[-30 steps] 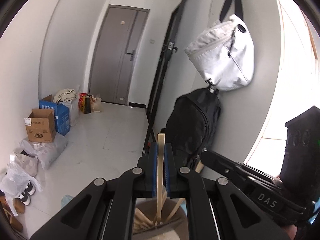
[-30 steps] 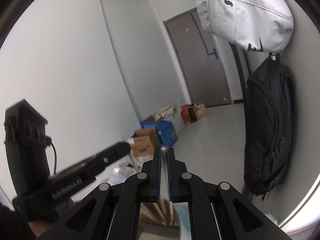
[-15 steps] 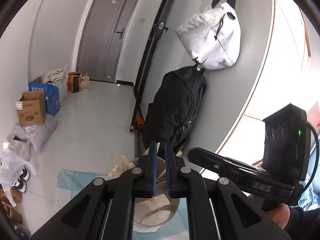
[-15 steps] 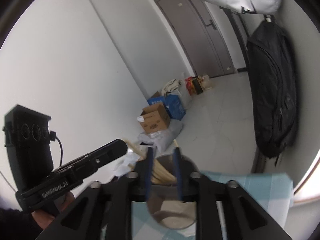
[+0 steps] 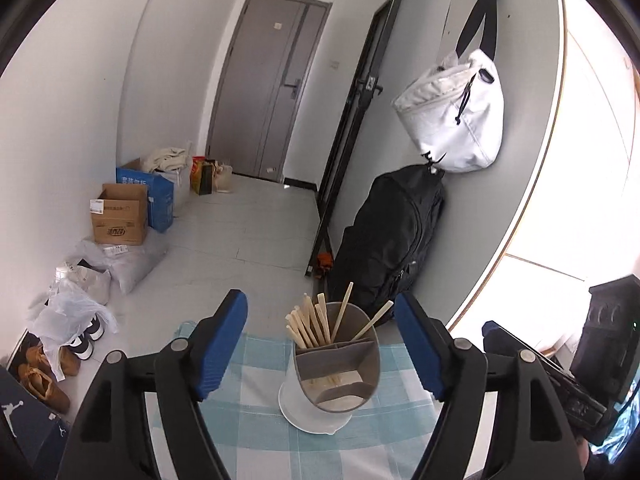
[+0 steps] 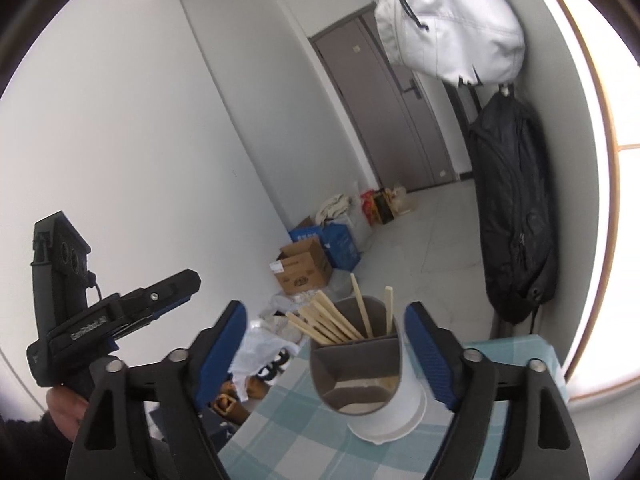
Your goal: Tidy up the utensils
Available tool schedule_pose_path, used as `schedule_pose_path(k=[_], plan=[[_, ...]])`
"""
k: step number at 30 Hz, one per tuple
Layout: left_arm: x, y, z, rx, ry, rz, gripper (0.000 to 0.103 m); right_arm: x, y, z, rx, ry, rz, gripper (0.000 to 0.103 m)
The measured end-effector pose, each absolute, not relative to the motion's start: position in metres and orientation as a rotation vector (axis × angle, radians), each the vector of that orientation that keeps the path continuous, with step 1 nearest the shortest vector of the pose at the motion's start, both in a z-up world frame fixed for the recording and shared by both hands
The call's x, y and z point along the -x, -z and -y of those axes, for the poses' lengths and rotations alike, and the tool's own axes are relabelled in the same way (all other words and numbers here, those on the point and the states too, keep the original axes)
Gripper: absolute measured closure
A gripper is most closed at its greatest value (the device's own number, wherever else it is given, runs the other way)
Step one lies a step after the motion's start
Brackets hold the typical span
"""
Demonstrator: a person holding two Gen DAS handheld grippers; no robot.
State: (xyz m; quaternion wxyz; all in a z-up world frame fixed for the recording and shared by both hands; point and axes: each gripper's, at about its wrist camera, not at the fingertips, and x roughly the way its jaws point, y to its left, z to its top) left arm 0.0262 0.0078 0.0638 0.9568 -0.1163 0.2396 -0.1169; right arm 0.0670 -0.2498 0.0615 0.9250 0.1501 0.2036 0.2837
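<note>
Hallway behind, checked blue tablecloth point(image 5: 256, 420) lower frame. Risk, my judgement: tall utensil holder point(image 5: 336, 364) at centre could tip if nudged. Chopsticks point(image 5: 308, 326) stood in its rear compartments; front one looked empty. Left gripper point(image 5: 320, 344) and right gripper point(image 6: 326, 354) jaws were opening, gripping nothing.

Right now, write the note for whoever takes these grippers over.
Left gripper: jaws opening, nothing between the pads.
Right gripper: jaws opening, also empty.
Utensil holder stands upright on the checked cloth, ahead of both grippers.
Done: the wooden chopsticks stand in the holder's far compartments, most bunched on one side.
Left: no loose utensils are in view; check the table nearer you.
</note>
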Motion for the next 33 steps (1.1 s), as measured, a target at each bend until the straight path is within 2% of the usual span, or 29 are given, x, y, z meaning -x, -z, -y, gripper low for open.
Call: schedule_pose_path(k=[3, 6, 13, 19, 23, 33], plan=[[-0.020, -0.064, -0.007, 0.222, 0.206, -0.481, 0.030, -0.051, -0.064, 0.250, -0.294, -0.573, -0.371, 0.007], [-0.016, -0.061, -0.007, 0.219, 0.177, -0.497, 0.024, -0.040, -0.065, 0.251, -0.306, -0.584, -0.346, 0.000], [0.000, -0.055, -0.010, 0.203, 0.112, -0.474, 0.016, -0.024, -0.061, 0.252, -0.309, -0.580, -0.322, 0.000], [0.006, -0.052, -0.003, 0.156, 0.099, -0.458, 0.015, -0.019, -0.055, 0.254, -0.298, -0.567, -0.316, 0.000], [0.010, -0.050, -0.003, 0.164, 0.084, -0.440, 0.004, -0.018, -0.049, 0.257, -0.294, -0.553, -0.316, 0.000], [0.012, -0.035, 0.000, 0.156, 0.064, -0.441, 0.003, -0.015, -0.037, 0.261, -0.279, -0.529, -0.321, 0.000]])
